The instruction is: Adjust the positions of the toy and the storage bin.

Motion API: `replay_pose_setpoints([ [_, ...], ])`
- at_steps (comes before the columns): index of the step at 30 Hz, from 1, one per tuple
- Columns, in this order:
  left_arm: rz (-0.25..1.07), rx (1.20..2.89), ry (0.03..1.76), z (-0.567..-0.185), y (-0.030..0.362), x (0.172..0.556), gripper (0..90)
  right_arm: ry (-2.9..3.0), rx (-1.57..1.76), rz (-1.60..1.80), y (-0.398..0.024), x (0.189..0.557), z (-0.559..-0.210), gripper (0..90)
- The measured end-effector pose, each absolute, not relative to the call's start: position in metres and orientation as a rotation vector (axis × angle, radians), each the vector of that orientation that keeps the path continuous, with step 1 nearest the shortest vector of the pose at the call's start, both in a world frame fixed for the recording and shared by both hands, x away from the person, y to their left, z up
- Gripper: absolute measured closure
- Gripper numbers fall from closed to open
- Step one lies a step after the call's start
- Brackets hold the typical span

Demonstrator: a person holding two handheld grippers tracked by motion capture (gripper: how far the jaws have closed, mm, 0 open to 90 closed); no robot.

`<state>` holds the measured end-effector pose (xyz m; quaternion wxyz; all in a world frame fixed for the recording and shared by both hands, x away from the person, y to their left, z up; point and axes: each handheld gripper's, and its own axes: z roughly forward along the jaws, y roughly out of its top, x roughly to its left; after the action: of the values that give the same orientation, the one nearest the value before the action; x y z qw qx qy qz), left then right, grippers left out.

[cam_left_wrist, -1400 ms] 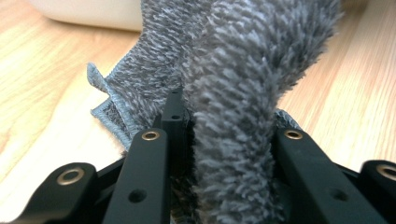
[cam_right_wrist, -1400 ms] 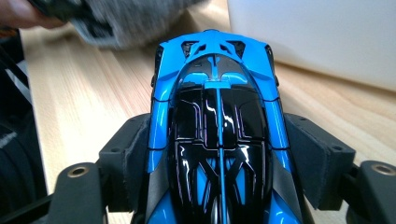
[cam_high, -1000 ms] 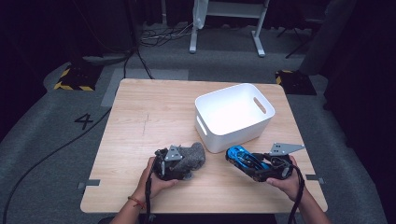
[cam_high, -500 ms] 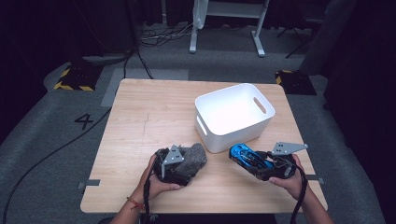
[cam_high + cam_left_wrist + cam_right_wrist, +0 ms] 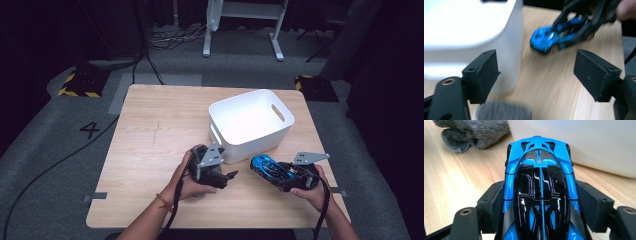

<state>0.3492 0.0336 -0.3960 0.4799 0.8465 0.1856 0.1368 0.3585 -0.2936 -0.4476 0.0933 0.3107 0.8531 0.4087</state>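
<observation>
The right tool [image 5: 541, 202] clamped the toy car [image 5: 540, 182] across its rigid, glossy, likely slippery flanks; the left tool [image 5: 536, 75], just opened, held nothing.

This looks like a lab or studio set up for recording. A bare wooden table [image 5: 150, 125] stands alone on grey carpet [image 5: 45, 165] in a dark room, its spot marked by tape and a number 4 [image 5: 92, 129] on the floor. Cables [image 5: 165, 42] trail across the floor, yellow-and-black hazard tape [image 5: 77, 92] marks low fittings, and a white stand [image 5: 245, 20] rises behind.
</observation>
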Motion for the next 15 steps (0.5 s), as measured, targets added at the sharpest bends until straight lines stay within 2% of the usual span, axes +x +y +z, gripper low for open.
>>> replay_pose_setpoints([
  [6,0.341,2.051,0.442,-0.38,0.0,0.37,28.9,2.539,0.942,1.185,-0.301,0.36,-0.453,28.2],
  [9,0.36,2.101,0.444,-0.381,-0.012,0.381,37.0,2.541,0.952,1.179,-0.304,0.361,-0.454,28.2],
  [13,0.355,2.172,0.45,-0.384,-0.018,0.393,51.9,2.549,0.961,1.169,-0.305,0.362,-0.456,28.2],
  [15,0.334,2.188,0.462,-0.385,-0.018,0.4,63.8,2.552,0.959,1.164,-0.306,0.362,-0.456,28.2],
])
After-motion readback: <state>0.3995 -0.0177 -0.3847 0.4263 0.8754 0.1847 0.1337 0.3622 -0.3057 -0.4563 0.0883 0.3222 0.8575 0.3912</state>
